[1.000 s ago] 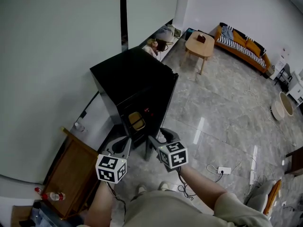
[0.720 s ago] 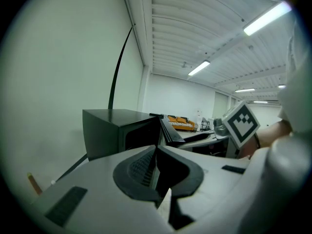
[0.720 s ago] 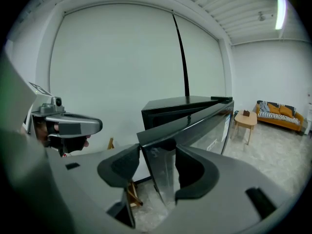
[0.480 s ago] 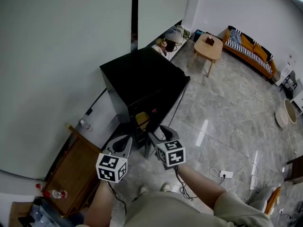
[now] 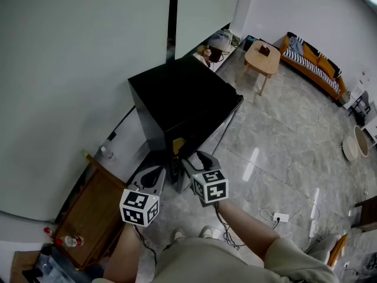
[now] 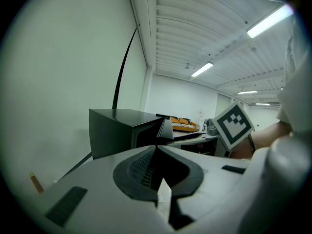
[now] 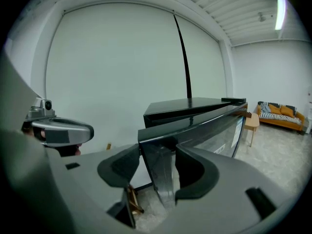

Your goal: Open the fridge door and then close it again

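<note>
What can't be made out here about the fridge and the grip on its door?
Fridge interior: head view, hidden by the ajar fridge door and the right gripper.
Door sticker print: right gripper view, too small.
Door's bottom edge: right gripper view, hidden behind the gripper's jaws.

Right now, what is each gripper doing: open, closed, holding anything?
Left gripper: closed, holding nothing.
Right gripper: closed on the edge of the fridge door.

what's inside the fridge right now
Through the gap left by the nearly shut door, only a sliver of something yellow shows inside the fridge. The door covers the rest.
</note>
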`<action>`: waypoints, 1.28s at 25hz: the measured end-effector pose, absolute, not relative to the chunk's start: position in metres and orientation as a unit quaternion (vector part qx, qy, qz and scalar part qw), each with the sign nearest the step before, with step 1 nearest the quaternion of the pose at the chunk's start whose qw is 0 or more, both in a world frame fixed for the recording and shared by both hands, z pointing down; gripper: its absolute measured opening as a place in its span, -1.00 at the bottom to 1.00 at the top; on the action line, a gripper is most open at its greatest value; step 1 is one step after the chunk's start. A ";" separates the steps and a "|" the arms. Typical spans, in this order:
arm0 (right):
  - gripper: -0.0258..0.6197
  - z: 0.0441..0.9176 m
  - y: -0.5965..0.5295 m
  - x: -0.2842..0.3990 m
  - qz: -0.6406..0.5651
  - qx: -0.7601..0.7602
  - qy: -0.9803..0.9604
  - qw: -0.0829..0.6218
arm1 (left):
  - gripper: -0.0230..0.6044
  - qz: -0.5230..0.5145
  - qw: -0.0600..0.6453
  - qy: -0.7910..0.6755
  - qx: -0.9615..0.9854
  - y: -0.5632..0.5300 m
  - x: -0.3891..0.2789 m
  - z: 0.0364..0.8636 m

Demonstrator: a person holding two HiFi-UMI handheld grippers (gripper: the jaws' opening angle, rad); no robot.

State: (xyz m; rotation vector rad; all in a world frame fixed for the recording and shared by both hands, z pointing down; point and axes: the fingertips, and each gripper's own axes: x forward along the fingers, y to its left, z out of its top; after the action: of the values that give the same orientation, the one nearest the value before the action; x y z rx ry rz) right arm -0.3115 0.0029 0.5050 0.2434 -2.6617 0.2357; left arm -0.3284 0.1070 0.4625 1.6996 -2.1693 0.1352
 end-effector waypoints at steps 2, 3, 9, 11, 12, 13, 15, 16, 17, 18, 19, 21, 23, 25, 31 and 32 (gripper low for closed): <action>-0.25 0.505 0.003 -0.318 0.087 0.088 -0.967 0.221 | -0.89 0.045 0.190 -0.773 0.604 0.108 -0.331 0.462; -0.26 0.506 0.003 -0.321 0.087 0.088 -0.968 0.219 | -0.89 0.045 0.190 -0.773 0.603 0.109 -0.332 0.463; -0.28 0.508 0.003 -0.345 0.087 0.083 -0.970 0.211 | -0.89 0.045 0.185 -0.779 0.597 0.114 -0.343 0.461; -0.28 0.508 0.003 -0.352 0.084 0.082 -0.971 0.209 | -0.89 0.045 0.183 -0.781 0.595 0.116 -0.348 0.460; -0.29 0.509 0.003 -0.356 0.083 0.081 -0.971 0.210 | -0.89 0.045 0.183 -0.782 0.594 0.116 -0.349 0.460; -0.29 0.509 0.004 -0.359 0.082 0.079 -0.971 0.211 | -0.89 0.045 0.182 -0.783 0.594 0.116 -0.351 0.459; -0.29 0.509 0.003 -0.365 0.079 0.076 -0.971 0.214 | -0.89 0.044 0.181 -0.784 0.593 0.116 -0.354 0.458; -0.30 0.508 0.003 -0.369 0.078 0.074 -0.971 0.215 | -0.89 0.043 0.181 -0.784 0.592 0.116 -0.356 0.457; -0.30 0.508 0.003 -0.372 0.078 0.073 -0.971 0.215 | -0.89 0.042 0.180 -0.785 0.591 0.116 -0.357 0.457; -0.30 0.508 0.002 -0.375 0.078 0.075 -0.971 0.215 | -0.89 0.042 0.180 -0.785 0.591 0.116 -0.357 0.456; -0.30 0.509 0.001 -0.377 0.078 0.078 -0.971 0.214 | -0.89 0.043 0.180 -0.785 0.591 0.116 -0.357 0.456; -0.29 0.509 -0.001 -0.379 0.079 0.087 -0.971 0.210 | -0.89 0.045 0.181 -0.785 0.591 0.116 -0.358 0.457; -0.29 0.510 -0.001 -0.380 0.078 0.089 -0.972 0.205 | -0.89 0.046 0.181 -0.786 0.590 0.117 -0.360 0.458; -0.29 0.511 0.000 -0.381 0.078 0.086 -0.972 0.203 | -0.89 0.047 0.181 -0.787 0.588 0.119 -0.362 0.459; -0.35 0.508 0.000 -0.376 0.079 0.062 -0.970 0.220 | -0.89 0.048 0.181 -0.791 0.582 0.121 -0.359 0.455; -0.37 0.505 0.000 -0.374 0.077 0.059 -0.971 0.218 | -0.89 0.048 0.179 -0.792 0.581 0.122 -0.358 0.453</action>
State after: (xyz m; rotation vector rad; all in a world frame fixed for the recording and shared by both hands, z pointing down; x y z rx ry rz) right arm -0.3740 -0.0004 0.5047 0.1638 -2.6890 0.2121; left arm -0.3580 0.1217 0.4529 1.6440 -2.2399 0.1360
